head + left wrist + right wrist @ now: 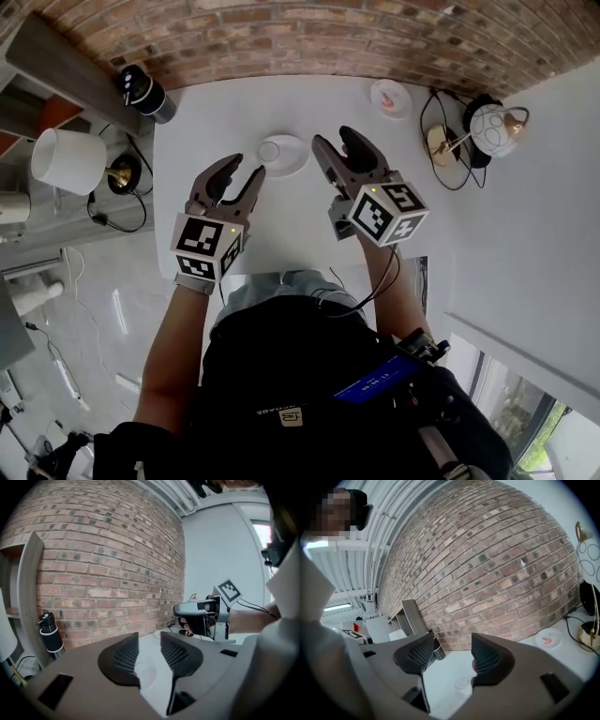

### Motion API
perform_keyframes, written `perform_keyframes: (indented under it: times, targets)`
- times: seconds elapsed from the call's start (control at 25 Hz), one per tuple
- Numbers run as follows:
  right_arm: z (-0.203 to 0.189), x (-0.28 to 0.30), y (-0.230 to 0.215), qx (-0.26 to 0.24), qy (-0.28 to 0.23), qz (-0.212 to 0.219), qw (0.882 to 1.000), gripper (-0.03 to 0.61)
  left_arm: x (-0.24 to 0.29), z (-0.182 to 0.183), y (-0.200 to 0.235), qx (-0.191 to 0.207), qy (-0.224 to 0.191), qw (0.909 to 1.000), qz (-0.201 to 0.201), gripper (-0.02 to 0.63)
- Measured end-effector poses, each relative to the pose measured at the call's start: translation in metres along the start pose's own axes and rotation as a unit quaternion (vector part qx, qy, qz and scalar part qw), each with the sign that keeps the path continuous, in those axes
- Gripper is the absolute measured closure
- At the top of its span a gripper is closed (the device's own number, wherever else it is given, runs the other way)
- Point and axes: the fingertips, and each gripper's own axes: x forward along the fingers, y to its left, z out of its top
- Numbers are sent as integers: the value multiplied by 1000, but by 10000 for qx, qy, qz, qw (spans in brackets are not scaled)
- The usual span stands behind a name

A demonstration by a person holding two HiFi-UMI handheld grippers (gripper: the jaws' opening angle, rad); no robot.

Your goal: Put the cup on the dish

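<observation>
Head view: the left claw (244, 169) and the right claw (333, 138) hang above the white counter (216, 112), jaws apart and empty. The cup (270, 149) sits on the dish (298, 157), just beyond their tips.

Both forearms reach forward, side by side. The left gripper (242, 169) and right gripper (335, 139) have their jaws apart with nothing between them.

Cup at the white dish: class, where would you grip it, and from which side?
Probably grip the cup by its side wall under the rim, coming from the person's side with the jaws either side. It stands upright, small and round, mouth up, on the dish; the brick wall stands behind it.
</observation>
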Motion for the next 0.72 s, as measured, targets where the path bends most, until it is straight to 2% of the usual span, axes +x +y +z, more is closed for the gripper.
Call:
perform_keyframes:
  times: [0.04, 0.12, 0.4, 0.72]
  targets:
    - [4, -3, 2, -38, -9, 19, 10000, 325, -3, 9, -2, -50, -95, 9999, -6, 490]
    - [13, -9, 5, -91, -45, 47, 9999, 325, -6, 25, -7, -127, -250, 9996, -38, 515]
    - [46, -24, 18, 16, -358, 147, 9992, 325, -10, 57, -24, -55, -487, 9985, -260, 515]
    - [73, -39, 35, 6, -530, 320, 9981, 325, -11, 77, -28, -190, -608, 9973, -379, 517]
